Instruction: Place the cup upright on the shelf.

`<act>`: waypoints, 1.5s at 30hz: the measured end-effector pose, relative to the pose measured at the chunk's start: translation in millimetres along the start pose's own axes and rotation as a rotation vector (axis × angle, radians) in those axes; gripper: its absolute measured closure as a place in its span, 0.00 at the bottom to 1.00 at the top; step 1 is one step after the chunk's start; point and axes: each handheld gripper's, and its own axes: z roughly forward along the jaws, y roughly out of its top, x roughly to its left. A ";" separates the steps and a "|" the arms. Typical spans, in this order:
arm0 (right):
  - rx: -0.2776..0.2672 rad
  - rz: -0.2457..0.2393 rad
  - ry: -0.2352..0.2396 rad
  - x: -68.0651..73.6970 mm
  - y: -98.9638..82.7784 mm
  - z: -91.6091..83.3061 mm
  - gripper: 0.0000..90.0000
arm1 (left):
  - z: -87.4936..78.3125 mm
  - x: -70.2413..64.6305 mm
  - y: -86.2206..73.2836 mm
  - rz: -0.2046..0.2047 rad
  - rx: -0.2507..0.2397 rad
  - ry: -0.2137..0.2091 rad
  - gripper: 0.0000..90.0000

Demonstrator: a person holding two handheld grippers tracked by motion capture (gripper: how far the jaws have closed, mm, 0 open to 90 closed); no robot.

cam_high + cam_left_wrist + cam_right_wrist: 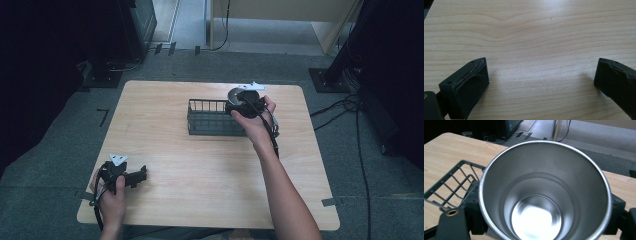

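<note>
Steel cup (544, 202) clamped in right gripper (245, 104) — beside wire basket (212, 120).

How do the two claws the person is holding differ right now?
The right claw is closed around a shiny steel cup, while the left claw is open with nothing between its jaws. The right claw is held up at the far end of the wire basket; the left claw sits low over the near left part of the wooden table. Both are black, hand-held, and trail a cable.

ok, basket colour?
Dark grey wire basket; clearest in the high view.
</note>
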 end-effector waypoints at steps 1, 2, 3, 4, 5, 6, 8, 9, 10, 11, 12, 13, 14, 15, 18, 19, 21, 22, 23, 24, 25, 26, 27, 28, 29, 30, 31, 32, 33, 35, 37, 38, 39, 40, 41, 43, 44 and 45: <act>0.000 0.000 0.000 0.0 0.0 0.0 0.20 | 0.0 0.1 0.0 0.001 0.001 0.000 0.00; 0.006 0.003 -0.009 -0.2 -1.7 4.1 0.20 | -0.1 0.0 0.0 0.001 0.001 0.000 0.00; 0.006 0.003 -0.009 -0.2 -1.7 4.1 0.20 | -0.1 0.0 0.0 0.001 0.001 0.000 0.00; 0.014 0.000 -0.018 -1.1 -3.8 8.5 0.20 | 0.0 0.0 0.0 0.000 0.000 0.000 0.00; 0.018 0.003 -0.019 -1.3 -4.4 9.6 0.20 | -0.1 0.1 0.0 0.001 0.001 0.000 0.00; 0.021 0.004 -0.022 -2.0 -5.1 11.2 0.20 | -0.1 0.1 0.0 0.001 0.001 0.000 0.00; 0.026 0.008 -0.025 -2.8 -6.7 13.6 0.20 | 0.0 0.0 0.0 0.000 0.000 0.000 0.00; 0.026 0.008 -0.025 -2.8 -6.7 13.6 0.20 | 0.0 0.0 0.0 0.000 0.000 0.000 0.00; 0.023 0.011 -0.023 -3.3 -7.4 14.6 0.20 | -0.1 0.1 0.0 0.001 0.001 0.000 0.00; 0.020 0.011 -0.020 -3.9 -7.8 15.5 0.20 | 0.0 0.0 0.0 0.000 0.000 0.000 0.00; 0.020 0.011 -0.021 -3.9 -7.8 16.0 0.20 | 0.0 0.0 0.0 0.001 0.001 0.000 0.00; 0.019 0.011 -0.022 -4.0 -7.8 16.7 0.20 | -0.1 0.1 0.0 0.001 0.001 0.000 0.00; 0.018 0.010 -0.021 -4.0 -7.9 17.4 0.20 | -0.1 0.1 0.0 0.001 0.001 0.000 0.00; 0.018 0.012 -0.020 -3.9 -7.9 18.2 0.20 | 0.0 0.0 0.0 0.001 0.001 0.000 0.00; 0.020 0.009 -0.015 -2.8 -7.7 19.3 0.20 | 0.0 0.0 0.0 0.001 0.001 0.000 0.00; 0.020 0.008 -0.014 -1.8 -7.5 19.4 0.20 | -0.1 0.0 0.0 0.001 0.001 0.000 0.00; 0.020 0.003 -0.010 0.3 -7.5 19.8 0.20 | -0.1 0.1 0.0 0.001 0.001 0.000 0.00; 0.020 0.003 -0.010 0.3 -7.5 19.8 0.20 | -0.1 0.1 0.0 0.001 0.001 0.000 0.00; 0.020 -0.002 -0.013 1.1 -7.6 20.0 0.20 | -0.1 0.0 0.0 0.001 0.001 0.000 0.00; 0.019 -0.007 -0.013 1.6 -7.6 20.6 0.20 | -0.1 0.1 0.0 0.001 0.001 0.000 0.00; 0.019 -0.007 -0.010 1.7 -7.6 21.2 0.20 | -0.1 0.0 0.0 0.001 0.001 0.000 0.00; 0.022 -0.004 -0.010 1.4 -7.2 22.7 0.20 | -0.1 0.1 0.0 0.001 0.001 0.000 0.00; 0.022 -0.004 -0.010 1.4 -7.2 22.7 0.20 | -0.1 0.1 0.0 0.001 0.001 0.000 0.00; 0.025 -0.004 -0.010 1.0 -6.6 24.6 0.20 | -0.1 0.0 0.0 0.001 0.001 0.000 0.00; 0.027 -0.005 -0.011 1.2 -6.2 25.3 0.20 | 0.0 0.0 0.0 0.000 0.000 0.000 0.00; 0.029 -0.009 -0.012 1.1 -6.0 26.2 0.20 | -0.1 0.1 0.0 0.001 0.001 0.000 0.00; 0.030 -0.010 -0.014 1.2 -5.9 27.5 0.20 | 0.0 0.0 0.0 0.000 0.000 0.000 0.00; 0.033 -0.012 -0.015 1.0 -5.8 28.6 0.20 | 0.0 0.0 0.0 0.000 0.000 0.000 0.00; 0.034 -0.010 -0.016 1.0 -5.7 29.8 0.20 | 0.0 0.0 0.0 0.000 0.000 0.000 0.00; 0.042 -0.010 -0.016 0.9 -6.2 31.7 0.20 | 0.0 0.0 0.0 0.000 0.000 0.000 0.00; 0.049 -0.014 -0.013 1.7 -7.6 33.3 0.20 | 0.0 0.1 0.0 0.001 0.000 0.000 0.00; 0.050 -0.017 -0.013 2.3 -8.6 33.9 0.20 | 0.0 0.0 0.0 0.000 0.000 0.000 0.00; 0.050 -0.017 -0.013 2.3 -8.6 33.9 0.20 | 0.0 0.0 0.0 0.000 0.000 0.000 0.00; 0.051 -0.019 -0.011 2.8 -9.7 34.5 0.20 | -0.1 0.1 0.0 0.001 0.001 0.000 0.00; 0.053 -0.022 -0.008 3.0 -10.7 35.0 0.20 | -0.1 0.0 0.0 0.001 0.001 0.000 0.00; 0.056 -0.020 -0.008 3.3 -12.9 36.0 0.20 | 0.0 0.0 0.0 0.000 0.000 0.000 0.00; 0.061 -0.019 -0.008 3.2 -13.9 36.5 0.20 | -0.1 0.1 0.0 0.001 0.001 0.000 0.00; 0.063 -0.019 -0.009 2.9 -14.9 37.2 0.20 | -0.1 0.1 0.0 0.001 0.001 0.000 0.00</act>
